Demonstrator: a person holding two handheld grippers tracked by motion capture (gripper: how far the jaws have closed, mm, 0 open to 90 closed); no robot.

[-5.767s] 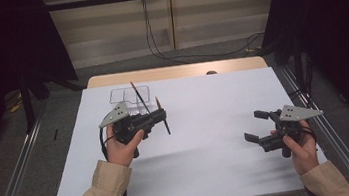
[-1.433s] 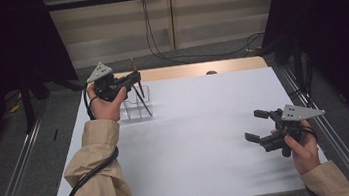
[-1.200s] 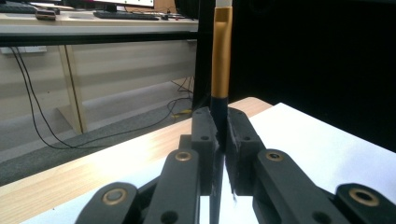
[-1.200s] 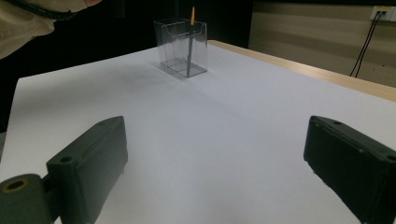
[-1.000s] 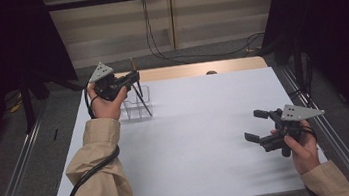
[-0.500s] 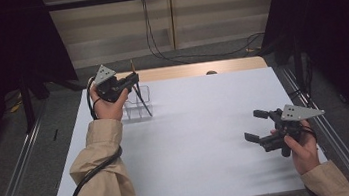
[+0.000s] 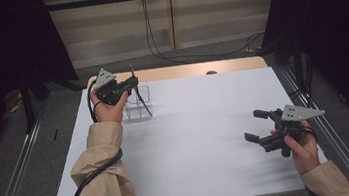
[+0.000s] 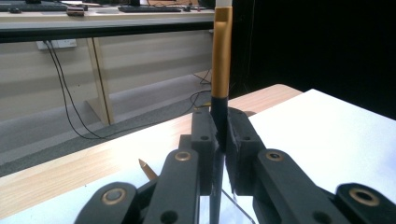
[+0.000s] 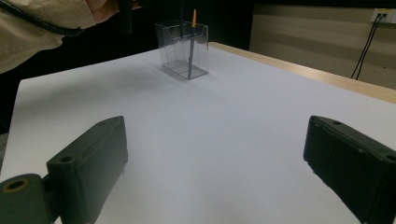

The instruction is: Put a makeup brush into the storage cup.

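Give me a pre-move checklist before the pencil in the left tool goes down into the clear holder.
1. Grip: left tool is shut on the black pencil: ok.
2. Pencil attitude: in the left gripper view it stands upright between the jaws: ok.
3. Alignment: from the high view, the pencil's lower end crosses the clear holder; whether it is inside: cannot tell.
4. Holder contents: one pencil with an orange tip already stands in it; space remains: ok.
5. Right tool is open, parked far from the holder: ok.
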